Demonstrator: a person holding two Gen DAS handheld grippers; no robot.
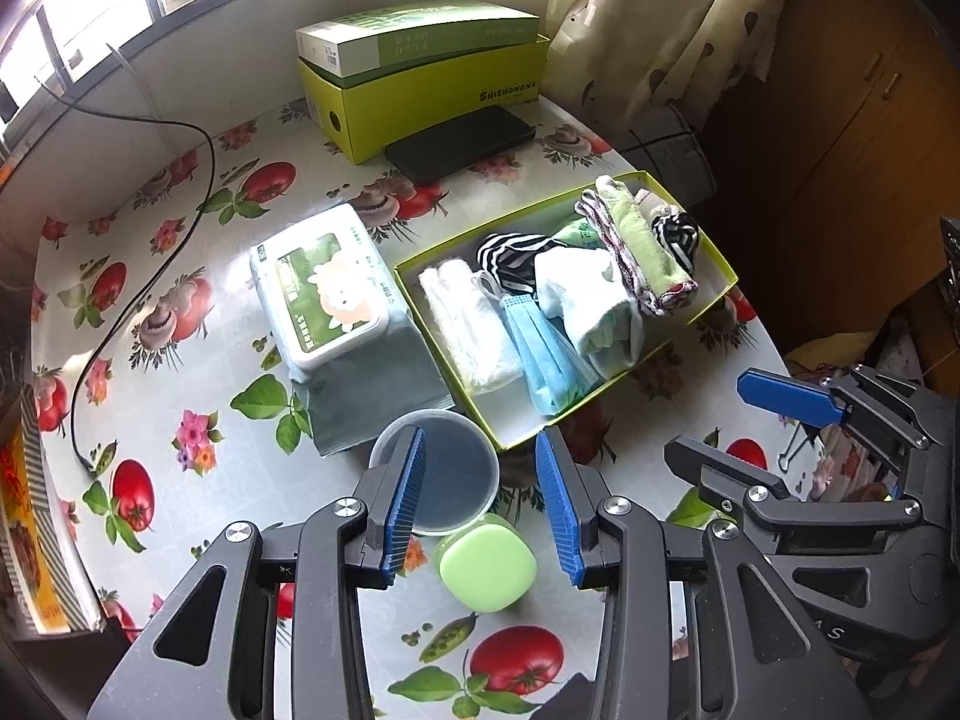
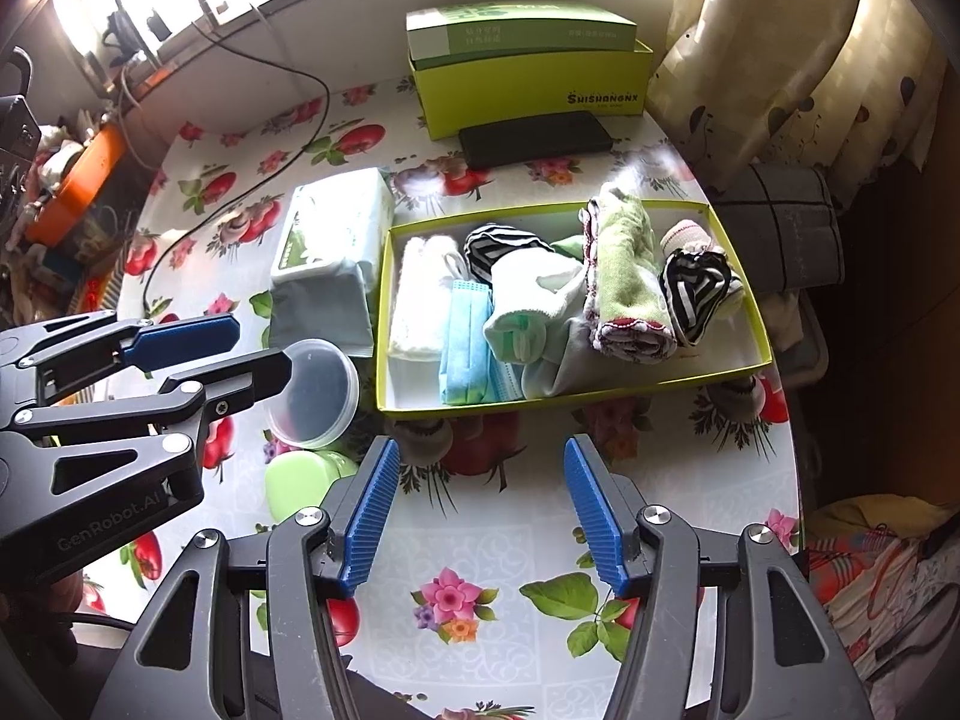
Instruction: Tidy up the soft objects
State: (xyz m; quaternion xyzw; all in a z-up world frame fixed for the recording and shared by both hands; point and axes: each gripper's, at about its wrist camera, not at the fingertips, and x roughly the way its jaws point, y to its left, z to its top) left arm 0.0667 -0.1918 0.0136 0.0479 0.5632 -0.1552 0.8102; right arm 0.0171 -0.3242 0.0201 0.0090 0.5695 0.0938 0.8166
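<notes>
Your left claw has its jaws apart w/ nothing between them; it hangs over the bench, above the round clear container and the green rounded case. Your right claw also has its jaws apart and empty, over bare patterned cloth just short of the shallow yellow-green tray.

Soft objects: all those seen sit inside the tray. L to R in the right wrist view:
- white folded cloth against the left wall
- blue face mask just beside it, touching
- black/white striped item behind the mask
- white sock, mid tray, partly over the pale items near it
- green towel roll w/ red trim, lying lengthwise
- second striped roll at the right end, touching the towel roll
- pinkish rolled item behind that; can't tell what it is.

Outside the tray: wet-wipe pack sits just left of it, on a grey cloth. Yellow-green SHISHANGNX box stands at the far edge w/ a green carton on top. Black flat case lies in front of that box. Black cable runs across the left side of the bench.
</notes>
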